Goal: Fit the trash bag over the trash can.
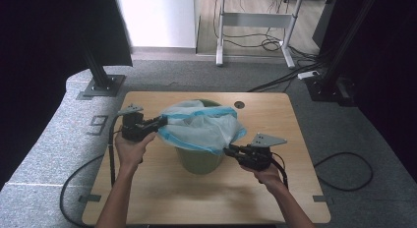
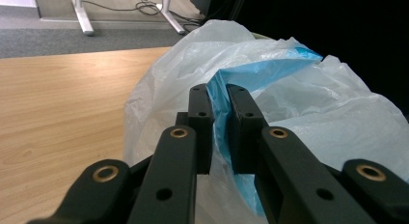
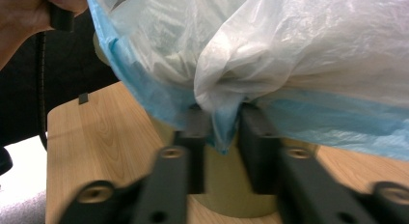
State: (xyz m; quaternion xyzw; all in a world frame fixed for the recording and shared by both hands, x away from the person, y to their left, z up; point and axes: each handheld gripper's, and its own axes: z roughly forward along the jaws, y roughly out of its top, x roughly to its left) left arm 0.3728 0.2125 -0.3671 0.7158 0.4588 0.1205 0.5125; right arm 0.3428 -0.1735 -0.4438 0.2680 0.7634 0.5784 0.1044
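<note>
A green bin [image 1: 199, 161] stands mid-table, lined with a white see-through bag [image 1: 201, 127] that has a blue hem. The bag billows above the bin's mouth. My left gripper [image 1: 161, 122] is at the bag's left side. In the left gripper view my left gripper [image 2: 221, 96] is shut on the blue hem, with the bag [image 2: 308, 103] bulging beyond. My right gripper [image 1: 228, 149] meets the bag's near right edge. In the right gripper view my right gripper [image 3: 224, 120] has its jaws pinching a hanging fold of the bag [image 3: 299, 50] above the bin [image 3: 231, 185].
The wooden table [image 1: 162, 198] has a round hole [image 1: 239, 104] at its back right. Black frame posts [image 1: 102, 85] stand on the carpet at both back corners. A desk [image 1: 255, 16] and loose cables [image 1: 344, 171] lie beyond and to the right.
</note>
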